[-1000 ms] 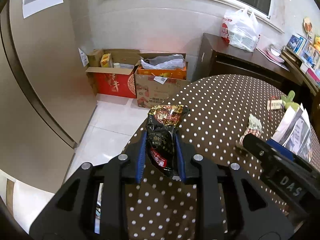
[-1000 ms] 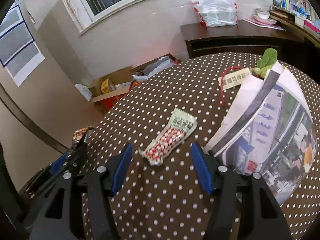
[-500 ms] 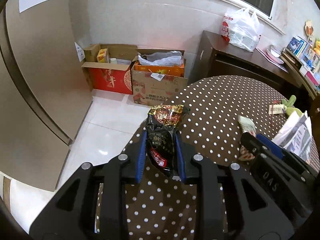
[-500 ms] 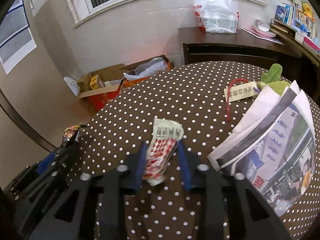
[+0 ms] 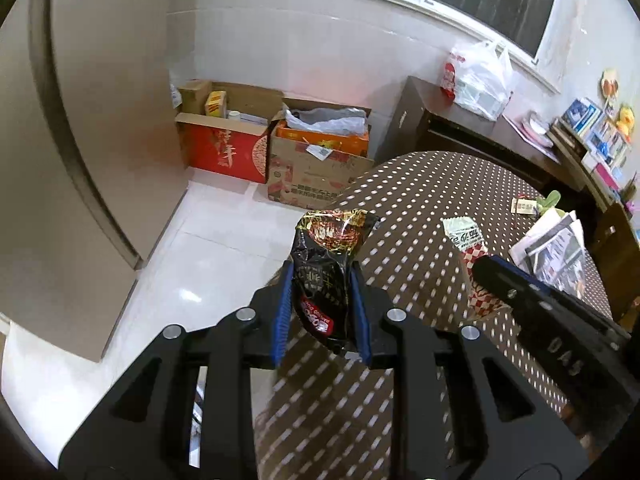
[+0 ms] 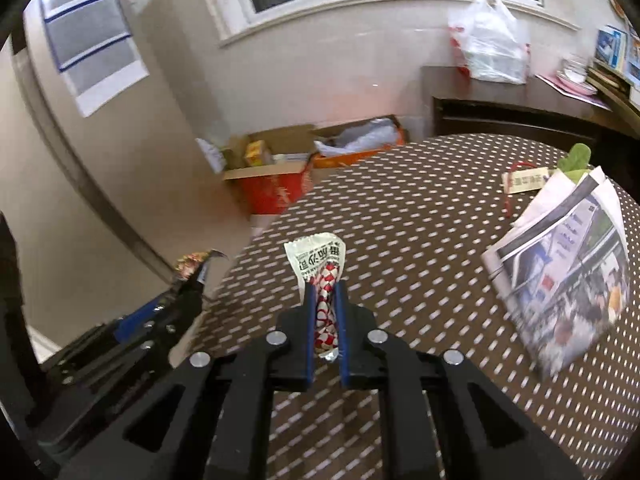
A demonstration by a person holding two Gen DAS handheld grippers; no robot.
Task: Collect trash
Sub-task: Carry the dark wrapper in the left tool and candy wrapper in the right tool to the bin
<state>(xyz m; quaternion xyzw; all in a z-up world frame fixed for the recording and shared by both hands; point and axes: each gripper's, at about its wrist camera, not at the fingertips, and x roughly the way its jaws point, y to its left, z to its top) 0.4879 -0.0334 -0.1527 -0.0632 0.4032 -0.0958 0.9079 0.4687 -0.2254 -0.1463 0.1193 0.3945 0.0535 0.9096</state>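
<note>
The right gripper (image 6: 324, 300) now pinches the checked wrapper (image 6: 320, 264), which a second ago lay flat on the dotted surface (image 6: 420, 248) between wide-open jaws. Its jaws have come all but together, the blue pads pressing the wrapper's red-and-white middle, and the printed white end stands up clear of the surface, just left of the newspaper (image 6: 568, 264). The left gripper (image 5: 322, 276) has not changed its hold: narrow jaws are clamped on the black packet (image 5: 326, 264), which hangs over the surface's edge on the side away from the newspaper. Both hands have shifted sideways, and both views smear with it. By my reading, each hand now carries one piece of trash, so picking up is done for these two and a bin comes next; none shows in either view.
</note>
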